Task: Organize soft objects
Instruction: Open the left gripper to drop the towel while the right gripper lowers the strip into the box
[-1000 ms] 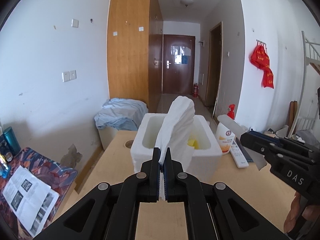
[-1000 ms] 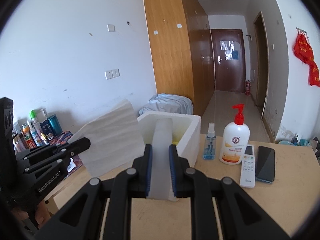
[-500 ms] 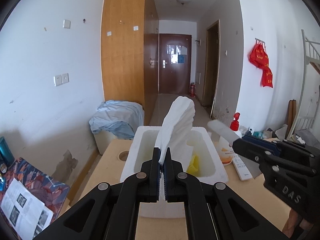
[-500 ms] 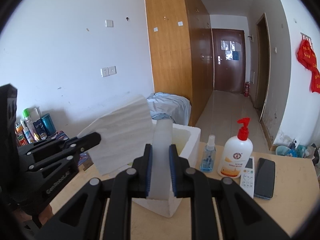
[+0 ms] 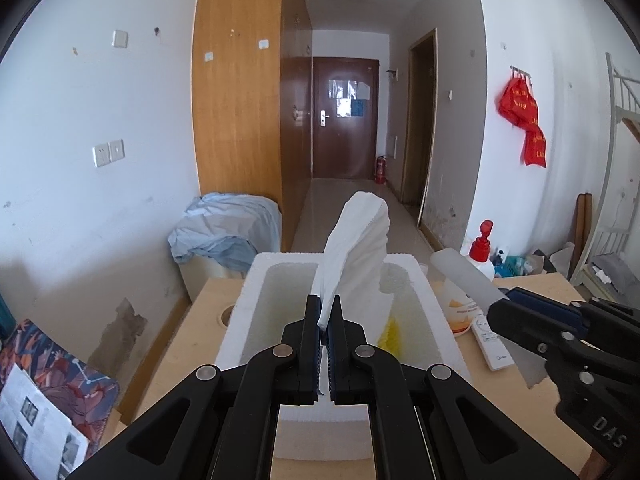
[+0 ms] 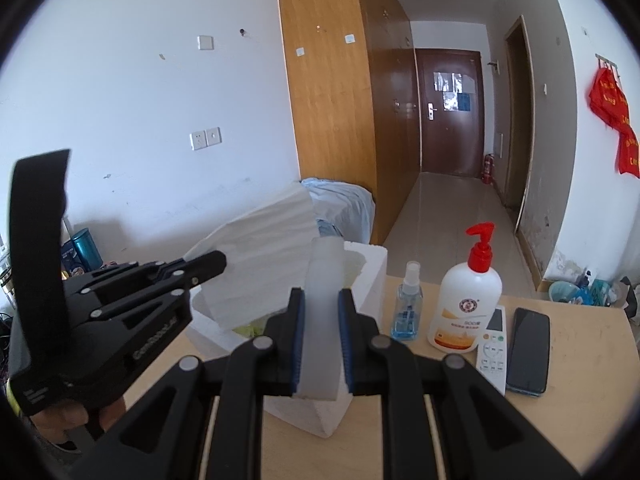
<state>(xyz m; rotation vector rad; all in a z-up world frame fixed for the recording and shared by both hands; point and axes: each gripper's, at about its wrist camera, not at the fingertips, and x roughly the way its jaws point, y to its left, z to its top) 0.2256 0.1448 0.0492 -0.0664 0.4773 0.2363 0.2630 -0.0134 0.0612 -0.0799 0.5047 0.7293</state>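
My left gripper (image 5: 325, 312) is shut on a white folded cloth (image 5: 356, 248) and holds it upright over the white foam box (image 5: 248, 312). The cloth also shows in the right wrist view (image 6: 260, 264). My right gripper (image 6: 322, 308) is shut on a pale translucent foam strip (image 6: 322, 320), beside the box's right wall (image 6: 372, 276). In the left wrist view the strip (image 5: 468, 280) sticks out of the right gripper (image 5: 504, 308) at the box's right. Something yellow (image 5: 390, 332) lies inside the box.
On the wooden table (image 6: 560, 400) to the right of the box stand a small blue spray bottle (image 6: 408, 308) and a white pump bottle with a red top (image 6: 468, 304). A white remote (image 6: 492, 344) and a dark phone (image 6: 528, 344) lie beside them. A patterned surface with papers (image 5: 48, 400) is at left.
Both grippers have risen and moved closer over the foam box, still holding the cloth and the strip. The box now lies lower and nearer in both views.
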